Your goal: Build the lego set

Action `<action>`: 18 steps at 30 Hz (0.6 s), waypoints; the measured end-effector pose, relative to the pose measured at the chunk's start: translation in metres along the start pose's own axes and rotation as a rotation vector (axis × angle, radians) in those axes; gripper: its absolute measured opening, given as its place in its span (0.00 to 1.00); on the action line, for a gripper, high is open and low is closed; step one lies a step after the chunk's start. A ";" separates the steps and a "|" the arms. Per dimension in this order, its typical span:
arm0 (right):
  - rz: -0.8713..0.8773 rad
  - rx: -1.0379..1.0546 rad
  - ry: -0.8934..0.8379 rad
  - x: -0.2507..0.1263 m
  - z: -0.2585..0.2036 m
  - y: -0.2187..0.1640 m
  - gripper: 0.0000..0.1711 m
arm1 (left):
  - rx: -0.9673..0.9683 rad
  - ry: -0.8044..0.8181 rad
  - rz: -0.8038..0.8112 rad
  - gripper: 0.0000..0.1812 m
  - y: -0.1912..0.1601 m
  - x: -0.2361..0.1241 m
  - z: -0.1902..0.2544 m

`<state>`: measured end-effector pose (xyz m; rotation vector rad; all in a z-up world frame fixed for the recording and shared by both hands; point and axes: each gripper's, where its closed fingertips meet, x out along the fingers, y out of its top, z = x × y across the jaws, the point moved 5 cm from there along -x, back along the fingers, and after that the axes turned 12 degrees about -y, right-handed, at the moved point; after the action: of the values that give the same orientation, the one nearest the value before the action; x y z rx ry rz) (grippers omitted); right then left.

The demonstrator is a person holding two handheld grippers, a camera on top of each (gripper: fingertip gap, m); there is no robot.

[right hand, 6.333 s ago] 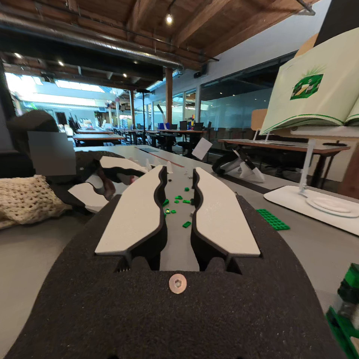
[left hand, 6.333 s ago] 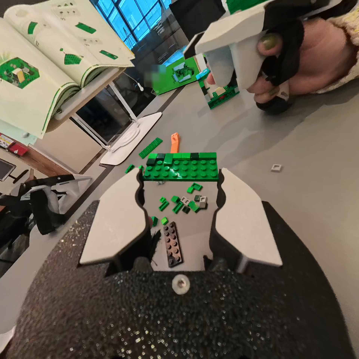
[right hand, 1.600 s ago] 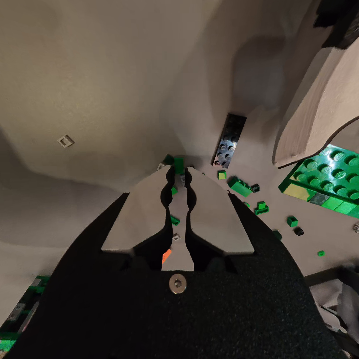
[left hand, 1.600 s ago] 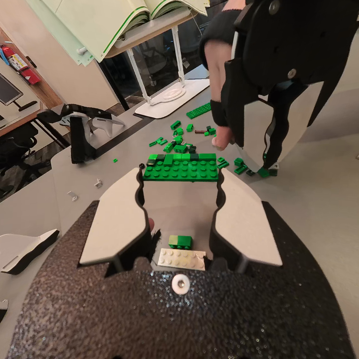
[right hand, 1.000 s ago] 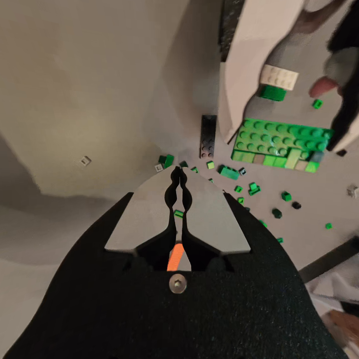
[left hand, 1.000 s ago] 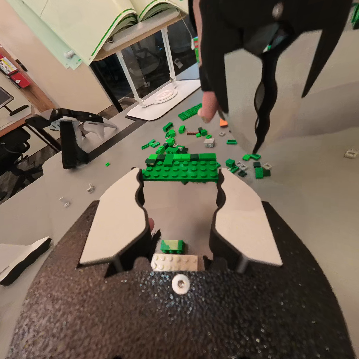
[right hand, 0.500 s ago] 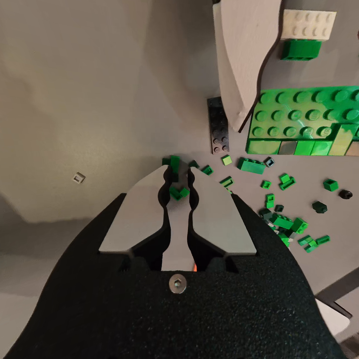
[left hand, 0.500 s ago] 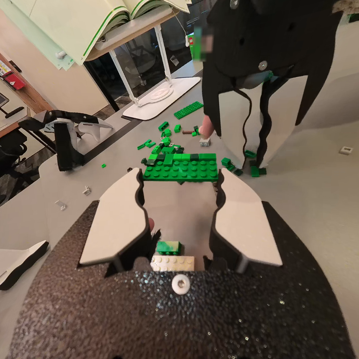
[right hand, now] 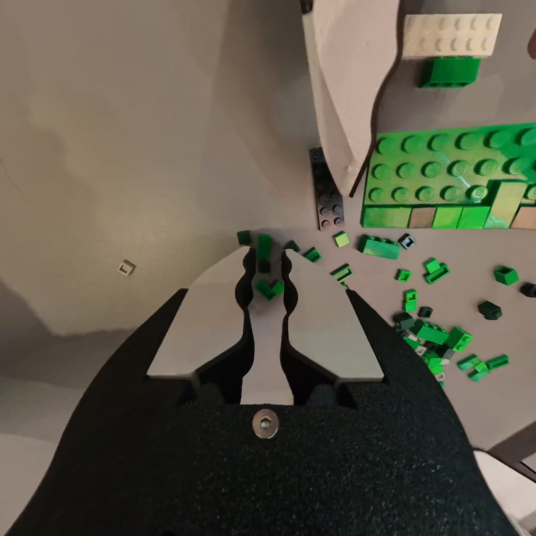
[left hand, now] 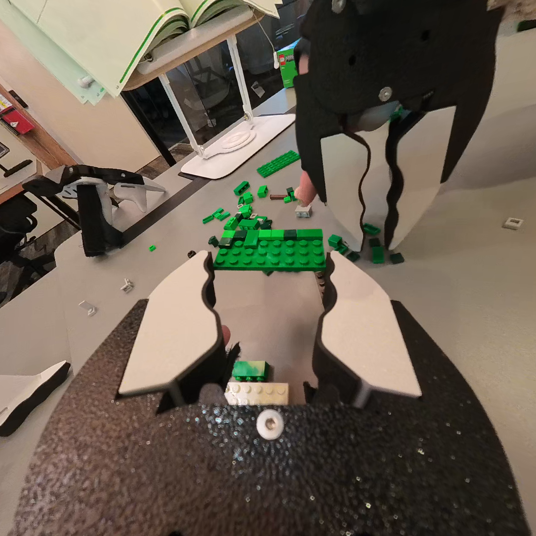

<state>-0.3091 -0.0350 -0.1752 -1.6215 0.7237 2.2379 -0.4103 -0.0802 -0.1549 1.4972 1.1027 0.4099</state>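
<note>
A green studded baseplate (left hand: 272, 255) with a row of green tiles along its far edge lies on the grey table, just beyond my left gripper (left hand: 269, 261), which is open and empty. A green brick (left hand: 250, 369) and a white brick (left hand: 258, 393) lie between the left fingers near their base. My right gripper (right hand: 267, 251) points down at the table right of the baseplate (right hand: 452, 174), slightly open. A green tile (right hand: 264, 246), a dark green piece (right hand: 264, 265) and a green bracket piece (right hand: 268, 288) lie loose between its fingers. The right gripper also shows in the left wrist view (left hand: 374, 246).
Loose green pieces lie scattered behind the baseplate (left hand: 246, 220) and in a pile in the right wrist view (right hand: 435, 339). A black plate (right hand: 329, 203) lies beside the baseplate. A booklet stand (left hand: 240, 145), a long green plate (left hand: 278, 164), a grey brick (left hand: 303, 212) and a spare gripper (left hand: 95, 203) stand farther back. It is some 8 cm from my left tips to the green brick (left hand: 250, 369). Seen from the right wrist view (right hand: 456, 66) as well.
My right gripper has come down to the table from higher up and has opened a little over the small green pieces. The left gripper has stayed open in place.
</note>
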 end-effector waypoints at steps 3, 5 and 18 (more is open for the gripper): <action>-0.001 0.012 0.003 0.002 0.002 0.001 0.06 | -0.001 -0.001 0.000 0.40 0.000 0.000 0.000; -0.006 0.015 0.010 0.003 0.003 0.002 0.05 | -0.001 -0.003 0.000 0.40 0.000 0.000 0.000; -0.038 0.034 0.077 0.005 0.001 0.001 0.06 | 0.002 -0.008 -0.005 0.40 0.000 0.001 0.001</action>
<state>-0.3127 -0.0357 -0.1796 -1.6989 0.7402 2.1354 -0.4091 -0.0802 -0.1555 1.4961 1.1004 0.3996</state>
